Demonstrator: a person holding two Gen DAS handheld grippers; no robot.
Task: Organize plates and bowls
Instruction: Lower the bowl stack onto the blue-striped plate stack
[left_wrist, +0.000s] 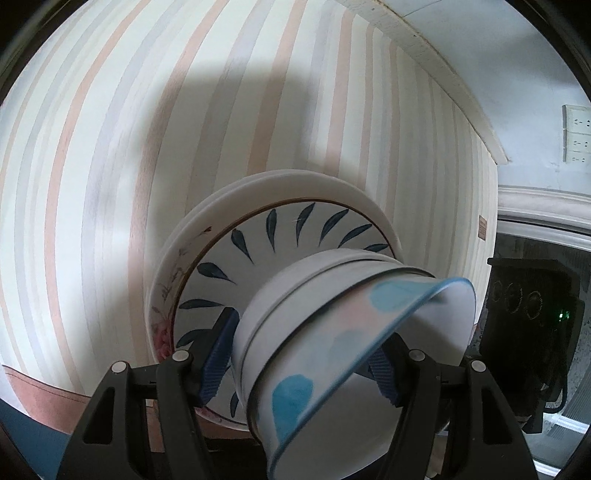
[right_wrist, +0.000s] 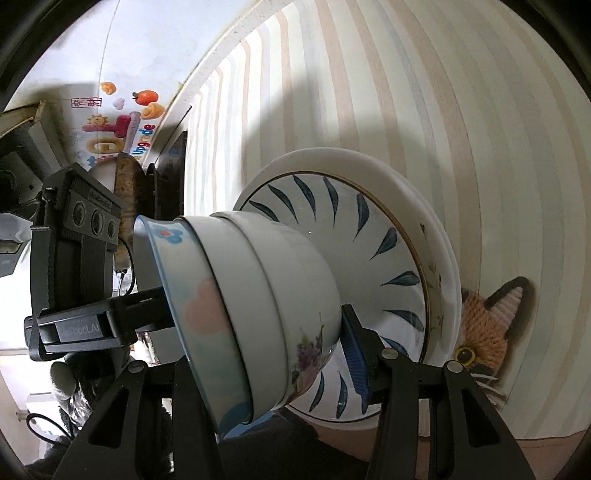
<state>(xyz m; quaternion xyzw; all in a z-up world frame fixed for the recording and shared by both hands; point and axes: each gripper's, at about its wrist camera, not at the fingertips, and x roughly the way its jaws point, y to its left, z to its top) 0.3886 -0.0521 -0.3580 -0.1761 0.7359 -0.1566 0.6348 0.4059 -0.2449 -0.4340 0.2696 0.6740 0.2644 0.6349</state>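
A stack of three nested bowls (left_wrist: 291, 295) (right_wrist: 280, 266) sits against a blue-leaf plate (left_wrist: 258, 236) (right_wrist: 351, 221), which lies on white plates (left_wrist: 295, 181) (right_wrist: 332, 155). The top bowl (left_wrist: 332, 332) (right_wrist: 192, 314) has blue and pink blots; the lowest one carries a flower print (right_wrist: 310, 350). My left gripper (left_wrist: 303, 343) is shut on the stack's wall, one blue pad (left_wrist: 218, 354) outside by the plate, the other inside the top bowl. My right gripper (right_wrist: 266, 325) clamps the opposite wall the same way, its inner finger hidden by the bowls.
The plates rest on a striped tablecloth (left_wrist: 110, 147) (right_wrist: 480, 110). A knitted cat-face mat (right_wrist: 491, 314) lies just beyond the plates. The table's far edge (left_wrist: 443, 74) meets a wall with sockets (left_wrist: 576, 133). Each view shows the other gripper's dark body (left_wrist: 528, 306) (right_wrist: 81, 240).
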